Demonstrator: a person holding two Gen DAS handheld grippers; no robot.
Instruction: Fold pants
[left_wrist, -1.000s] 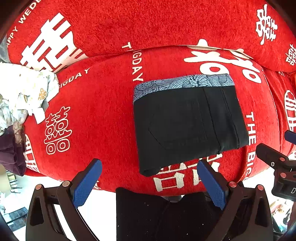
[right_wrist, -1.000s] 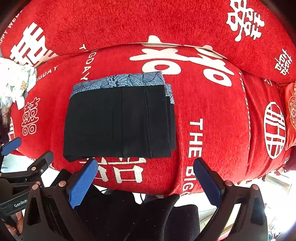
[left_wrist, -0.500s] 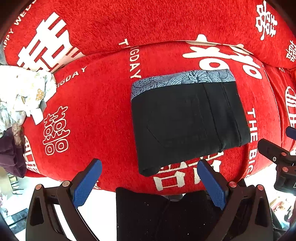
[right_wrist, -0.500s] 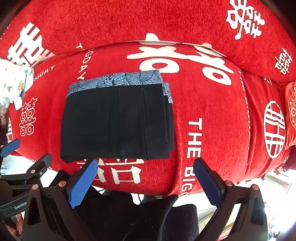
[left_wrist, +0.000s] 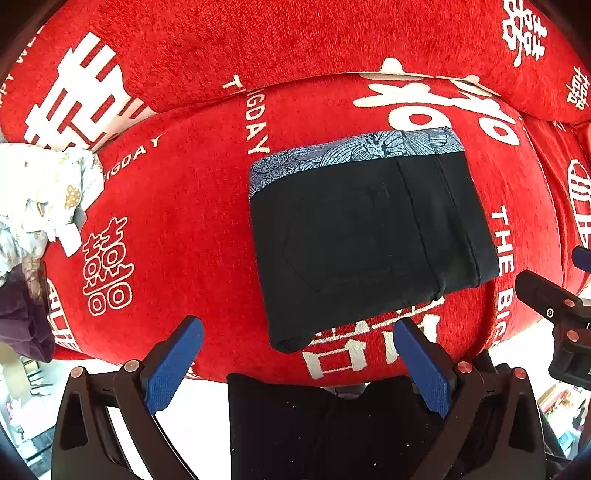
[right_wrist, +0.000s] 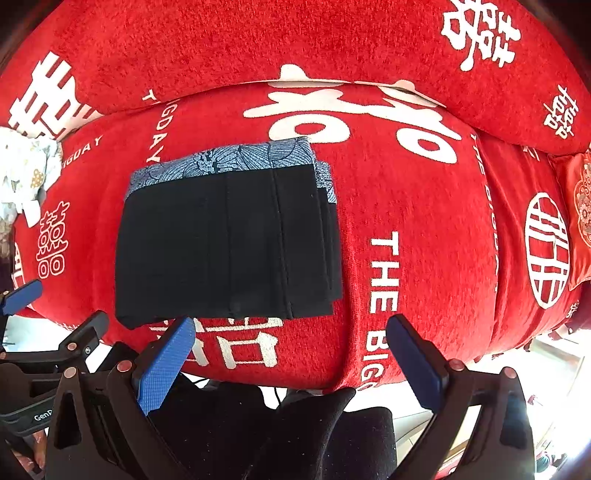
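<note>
The black pants (left_wrist: 365, 240) lie folded into a flat rectangle on the red sofa seat (left_wrist: 177, 221), a blue patterned band along their far edge. In the right wrist view the pants (right_wrist: 225, 243) sit left of centre, layered edges at their right side. My left gripper (left_wrist: 297, 365) is open, held short of the pants' near edge with nothing between its blue pads. My right gripper (right_wrist: 288, 365) is open too, below the pants' near right corner, empty. Each gripper shows at the edge of the other's view.
A pale printed cloth heap (left_wrist: 40, 192) lies at the seat's left end, with a dark purple garment (left_wrist: 22, 317) below it. The red backrest cushion (left_wrist: 295, 48) rises behind the seat. A red embroidered cushion (right_wrist: 580, 218) sits at the far right. The seat front edge drops to a pale floor.
Both grippers have crept slightly toward the sofa, so the pants look a little larger. Both stay open, and the pants have not moved.
</note>
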